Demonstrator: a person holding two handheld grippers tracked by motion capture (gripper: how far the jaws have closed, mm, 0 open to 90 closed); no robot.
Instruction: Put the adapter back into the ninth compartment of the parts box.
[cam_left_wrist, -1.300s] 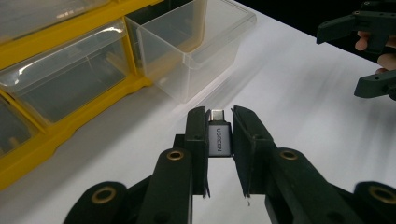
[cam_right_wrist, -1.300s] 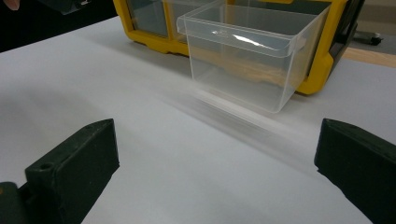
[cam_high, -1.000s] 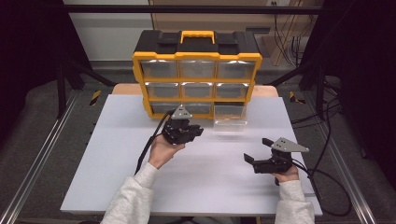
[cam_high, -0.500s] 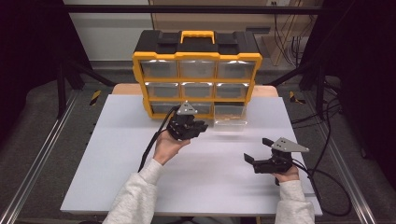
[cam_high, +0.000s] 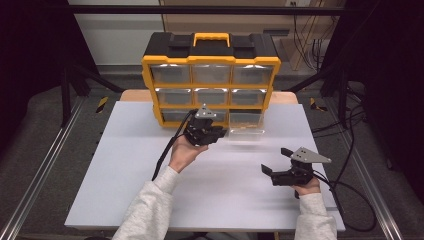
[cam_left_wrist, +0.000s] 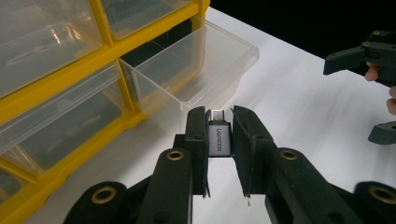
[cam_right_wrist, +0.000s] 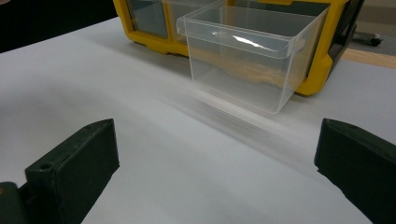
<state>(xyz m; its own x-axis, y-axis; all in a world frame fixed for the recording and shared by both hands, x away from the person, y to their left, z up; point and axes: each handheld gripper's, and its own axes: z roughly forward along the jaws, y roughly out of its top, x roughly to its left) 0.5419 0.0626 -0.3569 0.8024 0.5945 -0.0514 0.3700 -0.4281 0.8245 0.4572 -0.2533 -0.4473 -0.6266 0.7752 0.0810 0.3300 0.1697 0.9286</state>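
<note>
My left gripper (cam_left_wrist: 219, 127) is shut on a small grey adapter plug (cam_left_wrist: 218, 140) with a metal tip that points forward. It hangs just in front of a clear plastic drawer (cam_left_wrist: 196, 70) pulled out of the bottom row of the yellow organizer (cam_left_wrist: 70, 88). In the high view the left gripper (cam_high: 214, 133) sits to the left of that drawer (cam_high: 246, 131), close to the organizer's (cam_high: 210, 75) front. My right gripper (cam_high: 276, 161) rests low over the white table at the right, jaws wide open and empty. Its own view faces the open drawer (cam_right_wrist: 247, 51) across bare table, between the right gripper's (cam_right_wrist: 215, 158) spread jaws.
The organizer has several clear drawers in a yellow frame, with a black lid and a yellow handle (cam_high: 210, 37). The white table top (cam_high: 125, 175) stretches to the left and front. Cables (cam_high: 350, 200) trail off the right edge. Metal rails (cam_high: 40, 170) flank the table.
The left gripper has edged slightly forward toward the organizer and the open drawer, with the adapter still in it. The right gripper has kept still.
</note>
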